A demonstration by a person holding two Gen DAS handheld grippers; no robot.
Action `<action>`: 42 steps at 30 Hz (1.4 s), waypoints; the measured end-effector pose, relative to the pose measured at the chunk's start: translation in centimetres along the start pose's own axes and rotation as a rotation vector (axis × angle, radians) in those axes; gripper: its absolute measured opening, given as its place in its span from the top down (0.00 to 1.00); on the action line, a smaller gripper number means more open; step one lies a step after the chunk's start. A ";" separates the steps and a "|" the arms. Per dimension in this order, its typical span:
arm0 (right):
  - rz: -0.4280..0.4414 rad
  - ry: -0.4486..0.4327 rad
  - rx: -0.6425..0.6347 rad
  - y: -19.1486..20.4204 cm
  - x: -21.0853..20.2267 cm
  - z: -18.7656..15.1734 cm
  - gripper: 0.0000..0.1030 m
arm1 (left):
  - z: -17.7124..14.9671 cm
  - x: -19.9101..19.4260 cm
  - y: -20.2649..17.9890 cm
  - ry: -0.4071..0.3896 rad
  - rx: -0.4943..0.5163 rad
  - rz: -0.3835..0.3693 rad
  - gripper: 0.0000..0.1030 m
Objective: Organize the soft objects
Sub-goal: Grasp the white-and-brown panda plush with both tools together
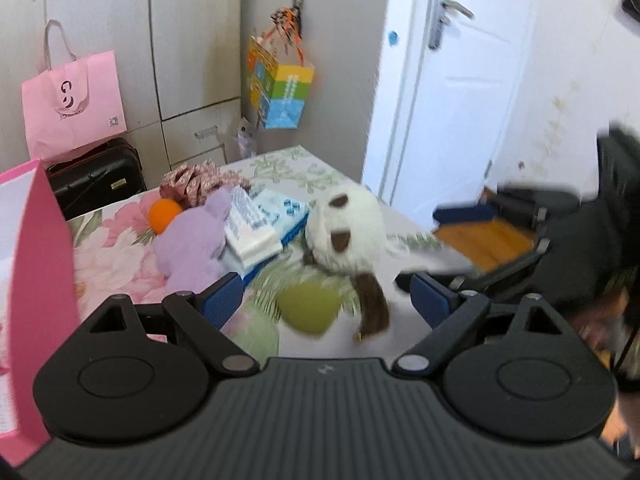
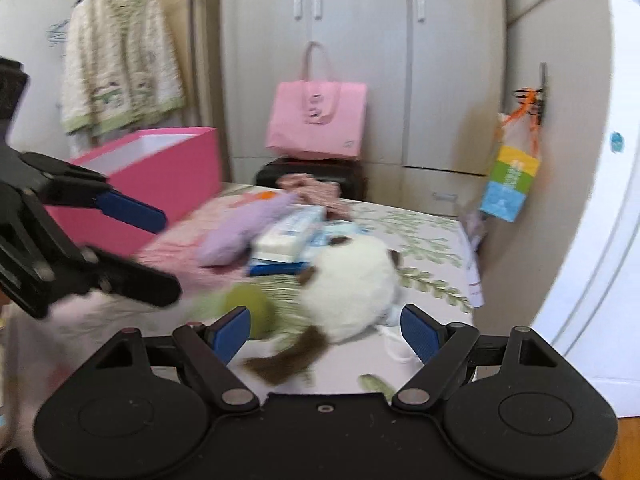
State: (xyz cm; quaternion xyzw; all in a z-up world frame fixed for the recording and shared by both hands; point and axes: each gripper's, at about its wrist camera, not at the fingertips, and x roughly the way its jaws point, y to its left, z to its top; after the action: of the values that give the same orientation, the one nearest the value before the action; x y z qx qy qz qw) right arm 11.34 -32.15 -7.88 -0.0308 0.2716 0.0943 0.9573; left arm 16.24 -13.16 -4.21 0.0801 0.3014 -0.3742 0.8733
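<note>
Left gripper (image 1: 326, 300) nearest the lens, blue pads spread wide, nothing between them. Green ball (image 1: 310, 309) at 12 o'clock just past the pads, on the floral bedspread (image 1: 280, 170). White plush dog (image 1: 344, 236) beyond the ball, brown ear trailing toward 5 o'clock. Lilac plush (image 1: 194, 242) at 10 o'clock, orange ball (image 1: 163, 214) behind it, tissue packs (image 1: 256, 226) between lilac plush and dog. Pink box (image 1: 36, 280) at 9 o'clock, open top. Right gripper (image 2: 324, 330) likewise spread and empty, dog at its 12 o'clock, green ball at 11. Pink bag (image 1: 74, 102) on a black suitcase (image 1: 98, 176) at far 11 o'clock. Frames blurred.
</note>
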 end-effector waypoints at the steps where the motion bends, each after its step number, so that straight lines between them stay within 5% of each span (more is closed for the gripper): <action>1: -0.011 -0.006 0.008 -0.4 0.7 -0.3 0.17 | 0.2 0.5 0.2 -0.014 -0.034 -0.004 0.12; 12: 0.050 -0.052 0.088 -2.6 5.7 -1.1 0.17 | 2.1 7.1 -0.5 -0.050 -0.115 -0.055 0.17; 19: 0.073 -0.019 0.143 -2.8 7.6 -1.1 0.17 | 2.1 10.3 -1.1 -0.030 -0.092 -0.009 0.29; 23: 0.083 -0.024 0.138 -2.8 7.4 -1.3 0.28 | 1.9 11.5 -0.2 0.005 -0.154 -0.027 0.38; 29: 0.058 -0.031 0.089 -2.3 7.3 -1.4 0.40 | 1.6 11.5 -0.5 -0.003 -0.118 -0.018 0.42; 42: 0.024 -0.090 0.108 -1.2 4.6 -1.0 0.41 | 1.9 8.0 -2.2 -0.067 -0.109 0.004 0.42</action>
State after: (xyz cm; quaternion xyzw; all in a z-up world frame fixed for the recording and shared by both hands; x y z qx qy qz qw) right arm 14.94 -32.62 -11.12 0.0284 0.2332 0.0922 0.9676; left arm 19.87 -20.31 -7.18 0.0205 0.2917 -0.3582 0.8867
